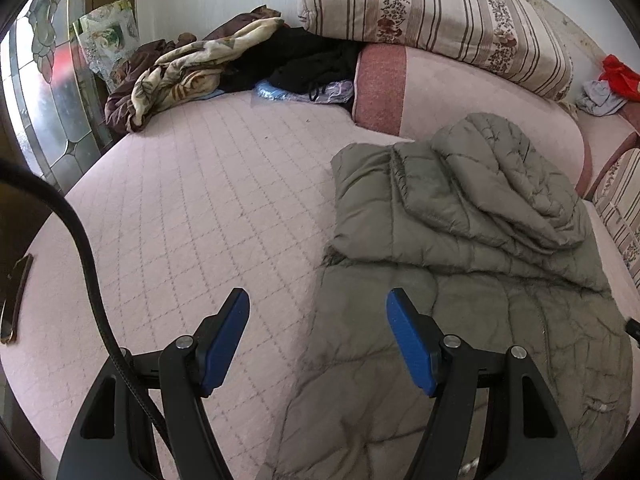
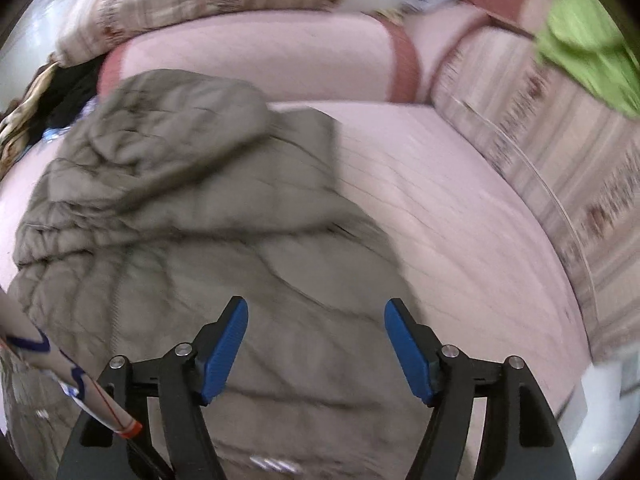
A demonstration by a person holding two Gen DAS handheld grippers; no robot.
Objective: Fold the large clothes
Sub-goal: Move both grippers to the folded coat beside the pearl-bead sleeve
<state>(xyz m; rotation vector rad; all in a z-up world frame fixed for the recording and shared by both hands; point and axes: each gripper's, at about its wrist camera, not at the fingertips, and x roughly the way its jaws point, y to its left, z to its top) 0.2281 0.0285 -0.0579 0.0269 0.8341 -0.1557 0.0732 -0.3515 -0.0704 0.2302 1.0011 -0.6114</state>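
Observation:
A grey-green quilted puffer jacket (image 1: 460, 240) lies on the pink quilted bed (image 1: 192, 184), its upper part and sleeves folded over its body. My left gripper (image 1: 318, 312) hovers open above the jacket's left edge, one blue pad over the bedcover, the other over the jacket, nothing between them. In the blurred right wrist view the same jacket (image 2: 192, 216) fills the left and centre. My right gripper (image 2: 316, 320) stands open above the jacket's lower right part, empty.
Striped floral cushions (image 1: 440, 12) and a pink bolster (image 1: 460, 92) line the back of the bed. A heap of dark and patterned clothes (image 1: 208, 64) sits at the back left. A green cloth (image 2: 588, 44) hangs at the right. A sleeve (image 2: 60, 376) shows at lower left.

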